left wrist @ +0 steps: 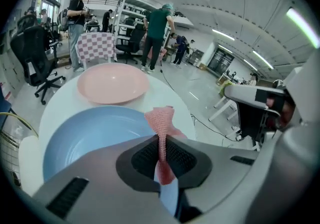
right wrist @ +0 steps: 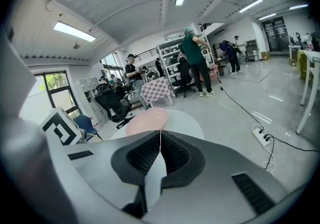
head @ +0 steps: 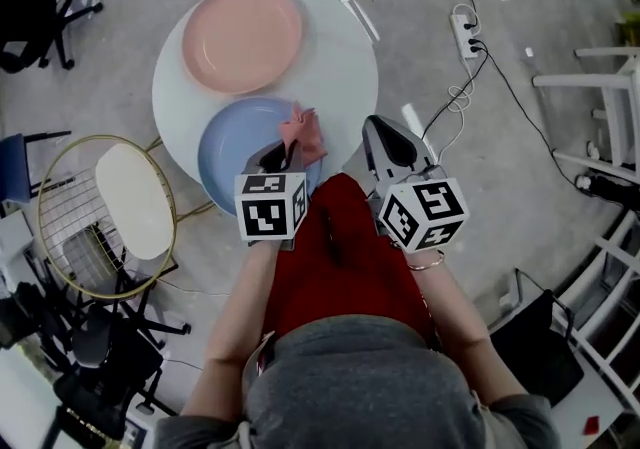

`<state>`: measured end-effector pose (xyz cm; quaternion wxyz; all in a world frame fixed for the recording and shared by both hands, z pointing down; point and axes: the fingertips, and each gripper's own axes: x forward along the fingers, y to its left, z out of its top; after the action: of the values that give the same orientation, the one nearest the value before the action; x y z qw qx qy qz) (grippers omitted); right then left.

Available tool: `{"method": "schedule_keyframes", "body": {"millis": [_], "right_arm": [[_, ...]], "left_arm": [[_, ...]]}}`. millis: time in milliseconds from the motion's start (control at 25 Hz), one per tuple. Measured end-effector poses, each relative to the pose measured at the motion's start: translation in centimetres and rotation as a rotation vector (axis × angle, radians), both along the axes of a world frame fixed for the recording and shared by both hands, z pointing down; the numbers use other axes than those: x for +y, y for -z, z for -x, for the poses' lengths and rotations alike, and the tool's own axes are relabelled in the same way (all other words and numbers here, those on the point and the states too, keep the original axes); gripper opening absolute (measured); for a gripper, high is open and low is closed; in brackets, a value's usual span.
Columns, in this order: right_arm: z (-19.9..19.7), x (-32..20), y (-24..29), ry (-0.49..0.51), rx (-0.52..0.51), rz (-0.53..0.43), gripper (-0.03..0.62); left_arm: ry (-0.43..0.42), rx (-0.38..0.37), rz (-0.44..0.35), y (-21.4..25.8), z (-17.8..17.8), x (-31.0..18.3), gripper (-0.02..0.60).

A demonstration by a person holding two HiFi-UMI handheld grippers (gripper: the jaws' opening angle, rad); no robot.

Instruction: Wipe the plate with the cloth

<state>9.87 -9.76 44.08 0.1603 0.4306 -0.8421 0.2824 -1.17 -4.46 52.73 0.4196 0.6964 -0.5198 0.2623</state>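
Left gripper [left wrist: 161, 143] clamped on cloth [head: 303, 133], holding it over the right rim of blue plate [head: 235, 147]. Right gripper [right wrist: 160, 138] closed, empty, at right edge of worktop [head: 340, 57]. Pink plate [head: 243, 35] sits behind.

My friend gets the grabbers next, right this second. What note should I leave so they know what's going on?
Left gripper: shut on the pink cloth, held over the near-right edge of the blue plate.
Right gripper: shut, nothing between its fingers, held off the right side of the round white table.
Pink plate: on the table beyond the blue one, with neither gripper on it.
Done: the cloth is picked up and at the blue plate.
Left: rub the cloth around the plate. Whether any wiping has happened cannot be told.
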Motion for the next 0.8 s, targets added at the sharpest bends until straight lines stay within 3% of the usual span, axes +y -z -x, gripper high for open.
{"method": "schedule_keyframes", "body": {"millis": [400, 800], "right_arm": [[0.9, 0.7, -1.4, 0.047, 0.001, 0.048, 0.029], [8.1, 0.5, -1.6, 0.241, -0.006, 0.058, 0.029]], "left_arm": [[-0.006, -0.031, 0.145, -5.0, 0.1, 1.7, 0.029], [0.13, -0.136, 0.192, -5.1, 6.9, 4.0, 0.029]]}}
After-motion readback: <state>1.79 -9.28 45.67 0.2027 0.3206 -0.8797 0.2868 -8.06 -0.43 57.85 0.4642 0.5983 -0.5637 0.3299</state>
